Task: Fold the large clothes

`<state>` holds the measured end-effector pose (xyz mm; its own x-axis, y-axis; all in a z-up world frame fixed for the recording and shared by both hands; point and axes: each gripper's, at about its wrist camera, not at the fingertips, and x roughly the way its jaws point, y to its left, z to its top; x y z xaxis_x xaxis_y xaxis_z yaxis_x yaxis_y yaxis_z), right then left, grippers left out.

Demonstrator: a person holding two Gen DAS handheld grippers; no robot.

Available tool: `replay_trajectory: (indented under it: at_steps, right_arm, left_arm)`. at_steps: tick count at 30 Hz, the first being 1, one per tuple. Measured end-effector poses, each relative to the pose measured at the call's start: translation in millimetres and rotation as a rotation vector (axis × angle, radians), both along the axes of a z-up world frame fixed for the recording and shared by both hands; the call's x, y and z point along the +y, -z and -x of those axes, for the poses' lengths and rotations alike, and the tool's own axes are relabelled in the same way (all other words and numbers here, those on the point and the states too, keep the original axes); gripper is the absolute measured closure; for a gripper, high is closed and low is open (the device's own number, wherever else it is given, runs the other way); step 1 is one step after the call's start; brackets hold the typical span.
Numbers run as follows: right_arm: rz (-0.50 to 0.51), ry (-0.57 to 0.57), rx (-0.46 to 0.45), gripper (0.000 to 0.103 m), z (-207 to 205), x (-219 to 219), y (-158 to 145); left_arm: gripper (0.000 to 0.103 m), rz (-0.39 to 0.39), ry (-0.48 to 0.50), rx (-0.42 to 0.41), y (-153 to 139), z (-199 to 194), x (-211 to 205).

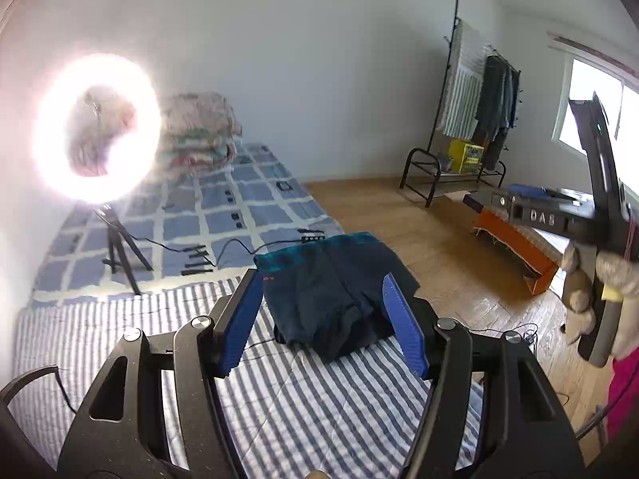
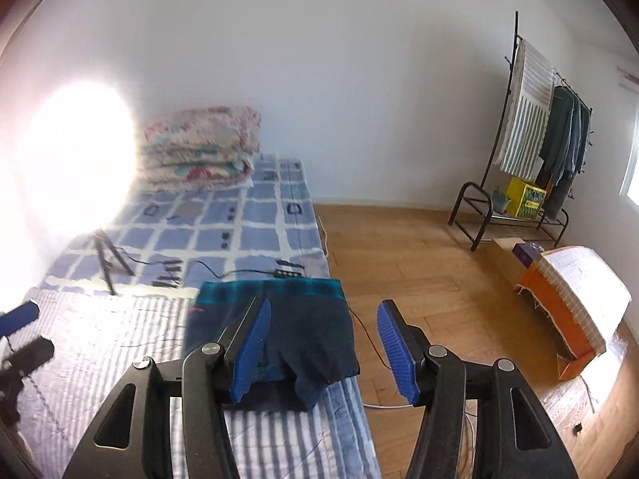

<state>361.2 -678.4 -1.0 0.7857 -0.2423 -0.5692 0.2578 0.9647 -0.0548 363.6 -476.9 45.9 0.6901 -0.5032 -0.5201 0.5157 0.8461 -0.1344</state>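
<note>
A dark navy garment with a teal band (image 1: 331, 287) lies folded in a compact stack on the striped bed cover (image 1: 120, 327), near the bed's right edge. It also shows in the right wrist view (image 2: 303, 327). My left gripper (image 1: 323, 319) is open and empty, held above the bed with its blue pads either side of the stack as seen from behind. My right gripper (image 2: 323, 343) is open and empty, raised above the bed's right edge. Its body and the gloved hand holding it show at the right of the left wrist view (image 1: 599, 239).
A bright ring light on a tripod (image 1: 120, 251) stands on the checked blue sheet (image 1: 239, 199), with cables and a power strip (image 1: 311, 235) behind the garment. Folded quilts (image 1: 199, 135) sit at the bed's head. A clothes rack (image 2: 531, 139) and an orange box (image 2: 567, 311) stand on the wooden floor.
</note>
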Motion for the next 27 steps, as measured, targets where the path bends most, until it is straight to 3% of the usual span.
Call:
replay_trajectory:
  at_steps: [6,13,19,27]
  right_arm:
    - [0.002,-0.028,-0.034,0.045,57.8,38.6,-37.4]
    - [0.001,-0.055,-0.05,0.045,122.9,84.8,-55.2]
    - [0.015,-0.058,-0.046,0.045,168.1,119.1,-51.7]
    - [-0.016,-0.055,-0.047,0.045,220.6,150.5,-25.6]
  left_arm:
    - [0.038,0.014,0.002,-0.053,-35.5,63.3,36.1]
    - [0.038,0.024,-0.001,-0.114,-58.0,138.2,77.1]
    - [0.038,0.02,-0.011,-0.141,-59.9,192.8,110.5]
    - [0.038,0.008,-0.003,-0.132,-39.5,248.4,147.9]
